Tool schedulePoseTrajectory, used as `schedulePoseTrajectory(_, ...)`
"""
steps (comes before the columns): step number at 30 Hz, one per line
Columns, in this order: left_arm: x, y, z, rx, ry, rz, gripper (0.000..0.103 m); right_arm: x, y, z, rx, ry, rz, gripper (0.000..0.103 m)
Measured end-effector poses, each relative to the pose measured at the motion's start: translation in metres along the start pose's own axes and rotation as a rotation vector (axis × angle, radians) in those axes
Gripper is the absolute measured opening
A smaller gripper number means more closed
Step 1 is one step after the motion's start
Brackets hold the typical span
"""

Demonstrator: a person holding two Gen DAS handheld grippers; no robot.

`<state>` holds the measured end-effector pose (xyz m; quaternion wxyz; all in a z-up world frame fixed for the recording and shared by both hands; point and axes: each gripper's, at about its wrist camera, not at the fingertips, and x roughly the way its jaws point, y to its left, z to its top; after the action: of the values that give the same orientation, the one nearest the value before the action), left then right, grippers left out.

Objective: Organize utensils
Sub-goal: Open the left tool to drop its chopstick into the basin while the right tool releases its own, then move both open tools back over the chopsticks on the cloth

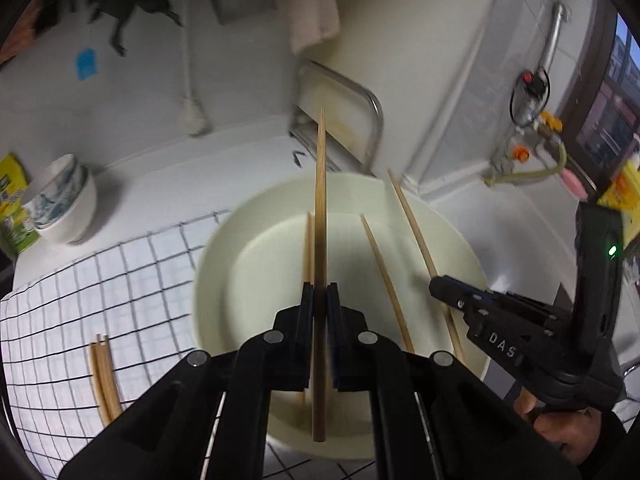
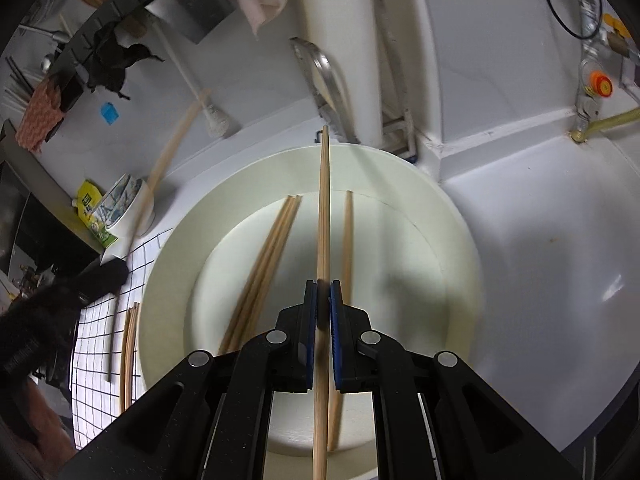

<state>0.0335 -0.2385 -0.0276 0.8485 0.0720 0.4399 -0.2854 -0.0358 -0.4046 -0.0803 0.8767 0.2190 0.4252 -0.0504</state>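
My left gripper (image 1: 320, 292) is shut on one wooden chopstick (image 1: 321, 208) and holds it above the cream round basin (image 1: 224, 248). More chopsticks (image 1: 386, 284) lie in the basin. My right gripper (image 2: 323, 288) is shut on another chopstick (image 2: 324, 208) over the same basin (image 2: 452, 248); it also shows in the left wrist view (image 1: 444, 286) at the basin's right rim. A pair of chopsticks (image 2: 268, 256) and a single one (image 2: 347, 232) lie inside the basin. A few chopsticks (image 1: 105, 376) lie on the checked cloth (image 1: 60, 320), which also shows in the right wrist view (image 2: 130, 352).
Stacked bowls (image 1: 66, 200) stand at the left by a yellow-green packet (image 1: 12, 200). A metal rack (image 1: 352, 120) stands behind the basin. Gas pipes and valves (image 1: 532, 120) are on the right wall. A white brush (image 2: 212, 116) leans on the back wall.
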Motion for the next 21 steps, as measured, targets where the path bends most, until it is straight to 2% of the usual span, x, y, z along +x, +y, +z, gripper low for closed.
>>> schedulePoseTrajectory(3,0.024,-0.005,-0.003,0.015,0.046,0.012,0.007,0.002,-0.002,0.001,0.010,0.000,0.004,0.007)
schedulePoseTrajectory(8,0.038,-0.007,0.001,0.028,0.075,0.031,0.008,0.006,0.005,0.003,-0.011,0.007,0.001,0.008)
schedulePoseTrajectory(9,0.039,-0.007,0.001,0.026,0.081,0.042,0.009,0.005,0.005,0.003,-0.014,0.003,0.002,0.014)
schedulePoseTrajectory(10,0.040,-0.005,0.002,0.013,0.089,0.050,0.012,0.003,0.006,0.004,-0.014,-0.003,0.003,0.036)
schedulePoseTrajectory(11,0.038,0.000,0.002,0.000,0.091,0.045,0.018,-0.001,0.007,0.003,-0.017,-0.023,-0.002,0.042)
schedulePoseTrajectory(12,0.035,0.003,0.002,-0.013,0.089,0.043,0.022,-0.003,0.007,0.003,-0.022,-0.027,-0.007,0.043)
schedulePoseTrajectory(14,0.030,0.010,0.002,-0.034,0.073,0.057,0.044,-0.005,0.007,0.003,-0.023,-0.026,-0.018,0.043)
schedulePoseTrajectory(16,0.022,0.017,0.002,-0.059,0.052,0.063,0.055,-0.007,0.006,0.001,-0.012,-0.018,-0.016,0.043)
schedulePoseTrajectory(21,0.004,0.029,0.002,-0.082,0.032,0.081,0.062,-0.014,0.013,-0.007,-0.015,-0.006,-0.026,0.043)
